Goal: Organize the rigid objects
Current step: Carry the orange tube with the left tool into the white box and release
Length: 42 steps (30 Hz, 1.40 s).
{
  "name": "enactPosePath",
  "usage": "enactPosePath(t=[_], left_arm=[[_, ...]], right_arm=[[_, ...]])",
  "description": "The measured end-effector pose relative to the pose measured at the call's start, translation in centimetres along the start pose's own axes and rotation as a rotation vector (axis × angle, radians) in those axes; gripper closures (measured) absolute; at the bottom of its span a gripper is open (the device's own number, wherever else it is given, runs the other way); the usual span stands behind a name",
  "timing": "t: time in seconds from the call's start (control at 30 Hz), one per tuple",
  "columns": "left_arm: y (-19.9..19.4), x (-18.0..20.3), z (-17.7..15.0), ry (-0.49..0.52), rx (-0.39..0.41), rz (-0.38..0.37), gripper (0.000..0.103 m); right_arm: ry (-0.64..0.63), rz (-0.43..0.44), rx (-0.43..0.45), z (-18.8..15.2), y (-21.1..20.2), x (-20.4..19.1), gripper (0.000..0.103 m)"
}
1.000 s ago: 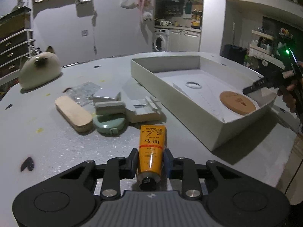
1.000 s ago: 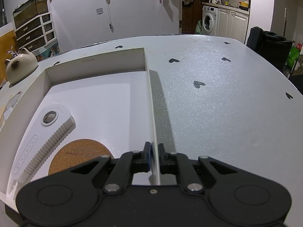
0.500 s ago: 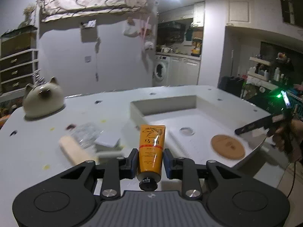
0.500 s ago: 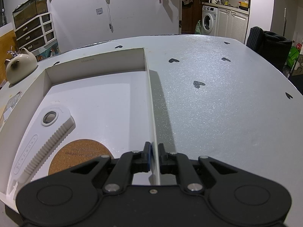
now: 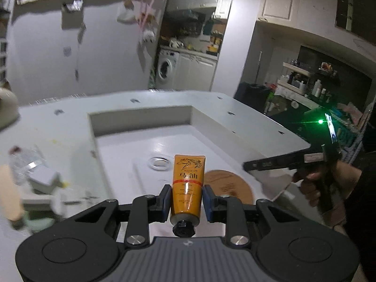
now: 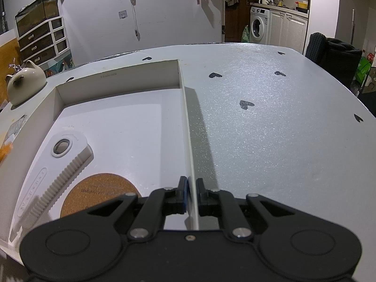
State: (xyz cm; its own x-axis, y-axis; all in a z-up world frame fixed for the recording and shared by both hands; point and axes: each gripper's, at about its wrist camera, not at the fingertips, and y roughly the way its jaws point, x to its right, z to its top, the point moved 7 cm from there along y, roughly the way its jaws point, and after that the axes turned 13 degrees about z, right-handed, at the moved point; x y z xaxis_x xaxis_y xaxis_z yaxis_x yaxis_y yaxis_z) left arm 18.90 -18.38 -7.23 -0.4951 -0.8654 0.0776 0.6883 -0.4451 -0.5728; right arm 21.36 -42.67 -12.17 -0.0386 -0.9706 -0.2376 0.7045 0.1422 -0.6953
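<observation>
My left gripper (image 5: 186,199) is shut on an orange tube (image 5: 188,183) with a black cap and holds it in the air over the near part of the white box (image 5: 141,117). In the box lie a cork coaster (image 5: 232,185) and a white ridged tool (image 5: 159,163). My right gripper (image 6: 191,193) is shut on the box's right wall (image 6: 185,117), one finger inside and one outside. The right wrist view shows the coaster (image 6: 98,193) and the white tool (image 6: 56,164) in the box.
Left of the box on the grey table (image 6: 270,129) lie a wooden block (image 5: 9,192), a white small box (image 5: 43,181), a clear wrapper (image 5: 23,159) and a green item (image 5: 40,223), all blurred. A cat-shaped ceramic pot (image 6: 24,84) stands at the far left.
My left gripper has lifted the orange tube off the table and carried it right, from beside the loose items to over the box. The right gripper has not moved.
</observation>
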Motion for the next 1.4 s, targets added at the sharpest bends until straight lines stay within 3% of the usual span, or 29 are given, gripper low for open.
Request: enactPosePath(t=[0.2,0.4,0.57,1.0,1.17,1.4], left_arm=[[3.5,2.0,-0.4,-0.086,-0.133,-0.061,0.074],[6.1,2.0,-1.2,-0.148,-0.23,-0.025,0.074],[6.6,1.6,-1.7,-0.106,-0.215,0.052,0.074],[6.0,1.9,-1.9,-0.013,-0.162,0.147,0.072],[5.4,2.5,-1.9,0.016,-0.162,0.116,0.047],[4.1,3.2,-1.7,0.026,-0.147,0.092,0.027]], right_arm=[[0.001,0.003,0.004,0.0,0.0,0.0,0.094],[0.003,0.008,0.009,-0.1,-0.1,0.1,0.094],[0.006,0.013,0.013,-0.1,-0.2,0.1,0.094],[0.007,0.014,0.018,-0.2,-0.2,0.2,0.094],[0.006,0.012,0.017,-0.2,-0.2,0.2,0.094],[0.007,0.011,0.018,-0.2,-0.2,0.2,0.094]])
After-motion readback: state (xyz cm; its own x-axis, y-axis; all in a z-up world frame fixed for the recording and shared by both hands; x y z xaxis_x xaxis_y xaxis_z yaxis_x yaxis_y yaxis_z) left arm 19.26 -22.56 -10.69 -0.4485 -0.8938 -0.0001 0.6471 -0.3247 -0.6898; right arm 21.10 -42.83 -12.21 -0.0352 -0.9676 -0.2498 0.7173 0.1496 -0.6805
